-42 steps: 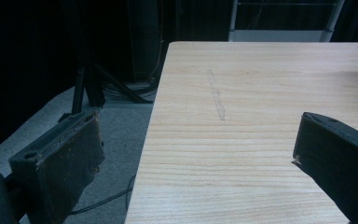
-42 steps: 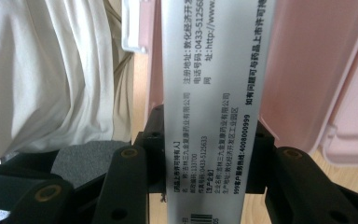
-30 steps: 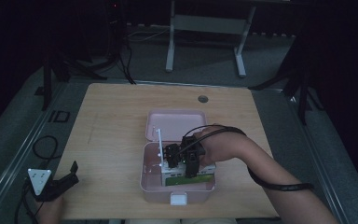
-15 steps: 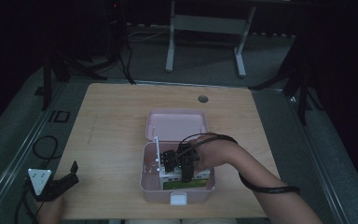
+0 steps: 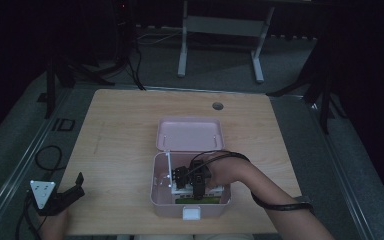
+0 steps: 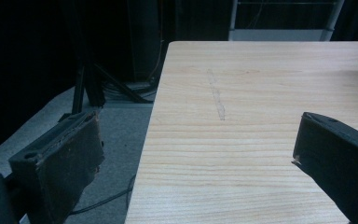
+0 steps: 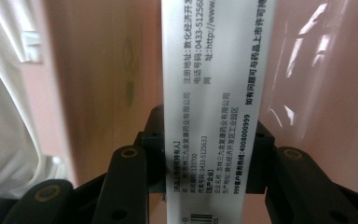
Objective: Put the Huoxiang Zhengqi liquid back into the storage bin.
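An open pink box (image 5: 154,194) stands near the table's front edge, its lid (image 5: 190,134) lying back behind it. My right gripper (image 5: 193,183) reaches down inside the box, shut on a white printed carton (image 7: 214,88). In the right gripper view the carton stands upright between the jaws of that gripper (image 7: 210,156), with pink walls (image 7: 98,70) on both sides. Far from the box, my left gripper (image 5: 73,193) rests at the table's front left corner. Its jaws stand wide open with nothing between the fingers (image 6: 65,158).
A green-edged pack (image 5: 200,201) and white items lie in the pink box, and a white sheet (image 7: 9,116) shows beside the carton. A white latch (image 5: 191,213) is on the box's front. A round grommet (image 5: 217,106) sits at the table's far side.
My right gripper has sunk lower into the pink box with the white carton in it. The left gripper has stayed where it was.
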